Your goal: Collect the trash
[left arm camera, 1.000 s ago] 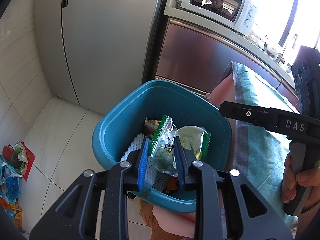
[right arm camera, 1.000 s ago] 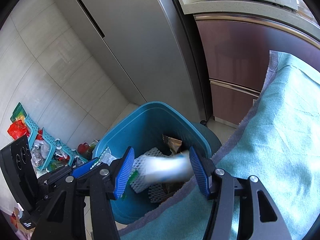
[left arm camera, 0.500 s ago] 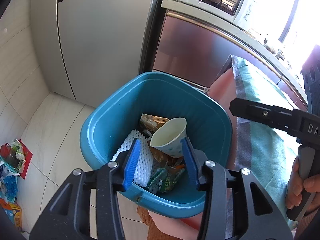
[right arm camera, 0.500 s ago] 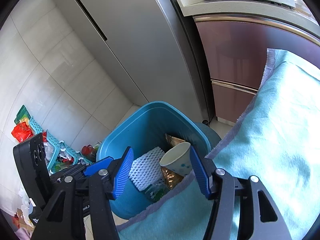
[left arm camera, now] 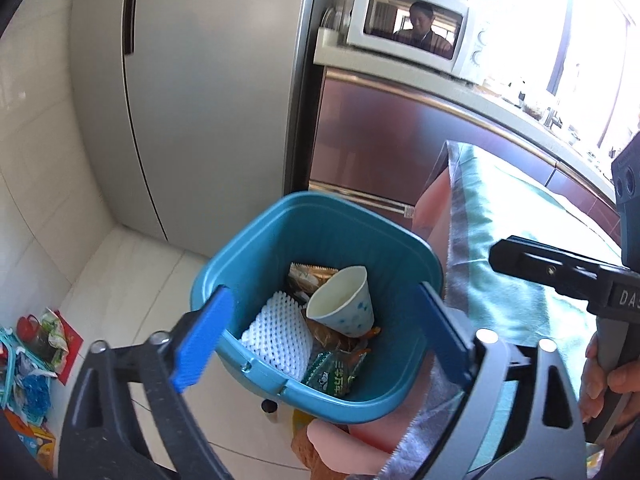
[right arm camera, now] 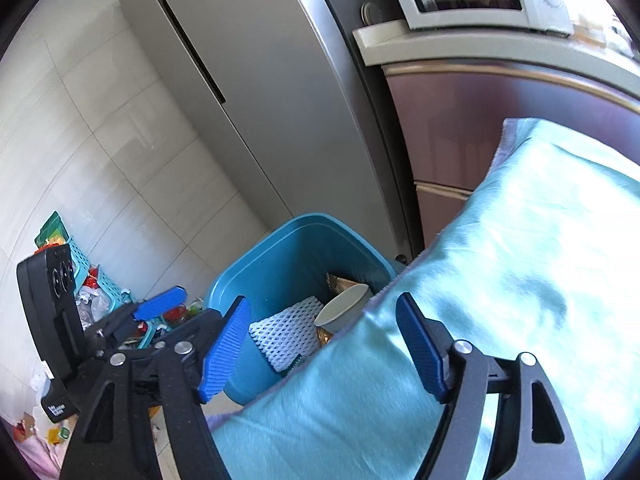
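Pale floor tiles run past a grey fridge (left arm camera: 216, 92) to the blue bin (left arm camera: 320, 280), which sits at the table's cloth-covered edge. Inside lie a paper cup (left arm camera: 344, 304), white foam netting (left arm camera: 276, 332) and wrappers (left arm camera: 332, 372). Both the left gripper (left arm camera: 320, 332) and the right gripper (right arm camera: 324, 344) have just been opening, jaws released and empty.

White letters "DAS" stand on the black body of the right gripper (left arm camera: 624, 296) at the right edge of the left wrist view, cut off by the frame. The green wrapper (left arm camera: 334, 374) at the near side of the bin (left arm camera: 256, 256) bears white characters too small to read. A white label (right arm camera: 56, 411) on the left gripper's body, low left in the right wrist view, is too blurred to read.
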A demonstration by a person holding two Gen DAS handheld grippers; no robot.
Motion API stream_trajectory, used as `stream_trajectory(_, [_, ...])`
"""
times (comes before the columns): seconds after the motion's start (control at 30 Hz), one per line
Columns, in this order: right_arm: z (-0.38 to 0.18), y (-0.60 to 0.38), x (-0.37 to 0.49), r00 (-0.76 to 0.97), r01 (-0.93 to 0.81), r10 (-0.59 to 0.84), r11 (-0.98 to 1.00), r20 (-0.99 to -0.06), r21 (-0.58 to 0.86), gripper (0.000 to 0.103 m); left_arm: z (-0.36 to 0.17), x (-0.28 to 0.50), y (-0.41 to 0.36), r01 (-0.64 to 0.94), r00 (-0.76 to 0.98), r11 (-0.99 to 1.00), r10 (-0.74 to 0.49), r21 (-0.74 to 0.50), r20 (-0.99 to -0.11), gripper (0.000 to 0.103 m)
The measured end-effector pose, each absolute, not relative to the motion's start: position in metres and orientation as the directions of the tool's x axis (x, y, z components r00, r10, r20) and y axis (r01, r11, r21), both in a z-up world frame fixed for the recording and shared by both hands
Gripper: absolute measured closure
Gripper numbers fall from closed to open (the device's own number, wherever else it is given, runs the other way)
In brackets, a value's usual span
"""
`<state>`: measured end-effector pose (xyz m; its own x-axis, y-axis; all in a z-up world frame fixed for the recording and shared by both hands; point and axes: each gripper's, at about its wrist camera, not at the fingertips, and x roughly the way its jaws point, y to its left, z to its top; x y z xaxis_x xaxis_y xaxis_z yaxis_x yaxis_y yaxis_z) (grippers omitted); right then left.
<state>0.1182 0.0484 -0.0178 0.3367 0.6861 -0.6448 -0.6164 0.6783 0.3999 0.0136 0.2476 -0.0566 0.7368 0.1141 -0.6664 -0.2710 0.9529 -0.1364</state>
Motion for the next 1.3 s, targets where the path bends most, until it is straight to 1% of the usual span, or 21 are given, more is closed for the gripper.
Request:
stream_trajectory(0.2, [-0.004, 0.013, 0.095, 0.43, -0.622, 0.674, 0.703, -0.6, 0.344, 0.015, -0.038, -0.004, 0.231, -0.269, 0.785, 0.957, 0.153, -0.108, -0.6, 0.005])
stream_trajectory(0.5, [0.015, -0.052, 0.043, 0.65, -0.55, 0.577, 0.806, -0.494, 0.218, 0.007, -0.012, -0.027, 0.19, -0.258, 0.857, 0.964, 0.194, -0.072, -0.477, 0.005])
stream_trajectory(0.6, [0.019, -0.069, 0.026, 0.72, -0.503, 0.523, 0.846, -0.456, 0.176, 0.007, -0.004, -0.033, 0.171, -0.242, 0.881, 0.969, 0.2, -0.045, -0.429, 0.005])
stream_trajectory(0.77, [0.022, -0.1, 0.005, 0.799, -0.427, 0.452, 0.891, -0.397, 0.154, 0.007, 0.006, -0.041, 0.142, -0.211, 0.91, 0.977, 0.191, -0.015, -0.367, 0.005])
stream_trajectory(1.13, [0.03, -0.141, -0.034, 0.914, -0.264, 0.279, 0.96, -0.295, 0.091, 0.007, 0.015, -0.051, 0.095, -0.145, 0.945, 0.989, 0.134, -0.017, -0.299, 0.005])
stream_trajectory(1.3, [0.031, -0.157, -0.051, 0.937, -0.228, 0.243, 0.97, -0.252, 0.089, 0.007, 0.018, -0.058, 0.079, -0.128, 0.955, 0.992, 0.122, -0.003, -0.269, 0.005])
